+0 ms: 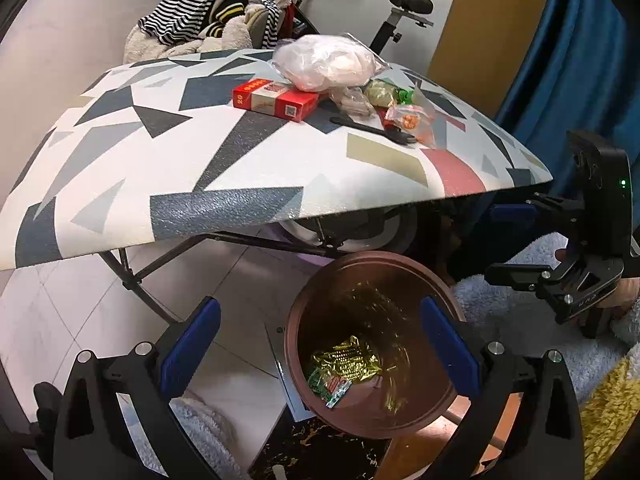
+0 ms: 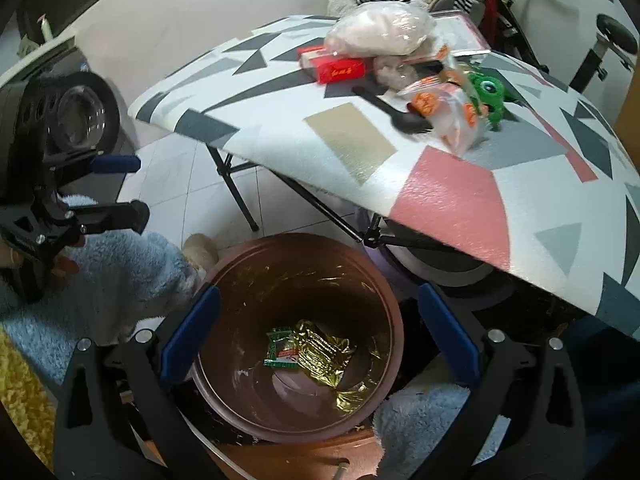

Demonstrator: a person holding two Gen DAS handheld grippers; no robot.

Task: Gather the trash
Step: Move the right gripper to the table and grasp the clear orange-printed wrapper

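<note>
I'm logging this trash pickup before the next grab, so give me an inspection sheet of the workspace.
Surface: patterned table, trash at its far end.
Job's things: brown bin on the floor holds a gold wrapper and a green wrapper; red box, black spoon, clear bags remain on the table.
Clutter: clothes pile behind the table.
Grippers: left gripper and right gripper both open, empty, over the bin.
Cables: nothing seen.
Surroundings: tiled floor, blue curtain.
</note>
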